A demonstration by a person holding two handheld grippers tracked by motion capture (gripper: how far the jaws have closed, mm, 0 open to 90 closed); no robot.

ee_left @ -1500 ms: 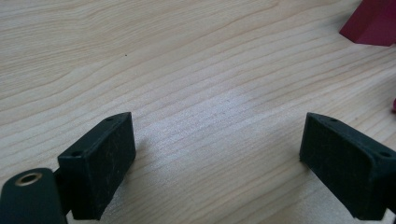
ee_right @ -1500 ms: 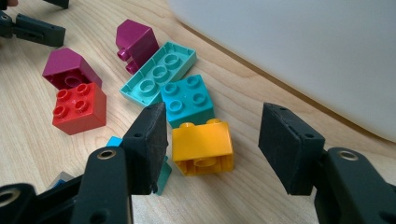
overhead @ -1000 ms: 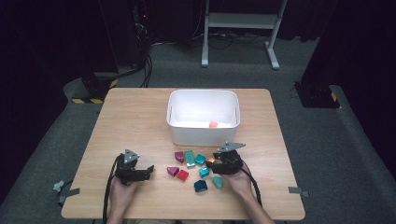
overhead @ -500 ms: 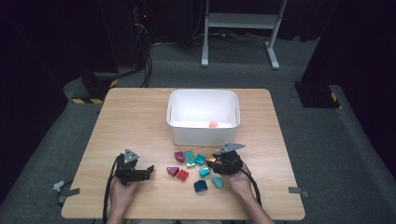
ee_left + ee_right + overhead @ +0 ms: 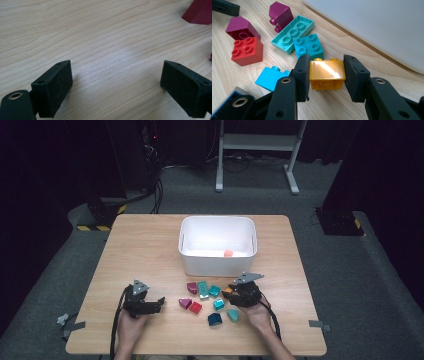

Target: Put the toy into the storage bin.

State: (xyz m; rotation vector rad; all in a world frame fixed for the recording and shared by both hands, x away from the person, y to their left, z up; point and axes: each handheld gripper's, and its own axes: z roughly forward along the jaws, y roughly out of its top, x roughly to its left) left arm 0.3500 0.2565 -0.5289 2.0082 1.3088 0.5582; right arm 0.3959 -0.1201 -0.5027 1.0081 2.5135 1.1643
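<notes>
My right gripper [image 5: 326, 65] is shut on an orange brick [image 5: 326, 72], which lies on its side on the wooden table [image 5: 150, 250]. Its jaws have just been closing on the brick, and both pads now press its sides. In the high view that gripper [image 5: 231, 293] sits at the right of a cluster of bricks, just in front of the white bin [image 5: 186, 256]. My left gripper [image 5: 158, 304] rests low at the front left. Its jaws stand wide open over bare wood [image 5: 117, 85] with nothing between them.
Several loose bricks lie between the grippers: magenta [image 5: 192, 287], long teal [image 5: 202, 289], cyan [image 5: 214, 291], red [image 5: 195, 308], dark blue [image 5: 215, 319]. A small orange piece [image 5: 228, 253] lies inside the bin. The table's left half is bare wood.
</notes>
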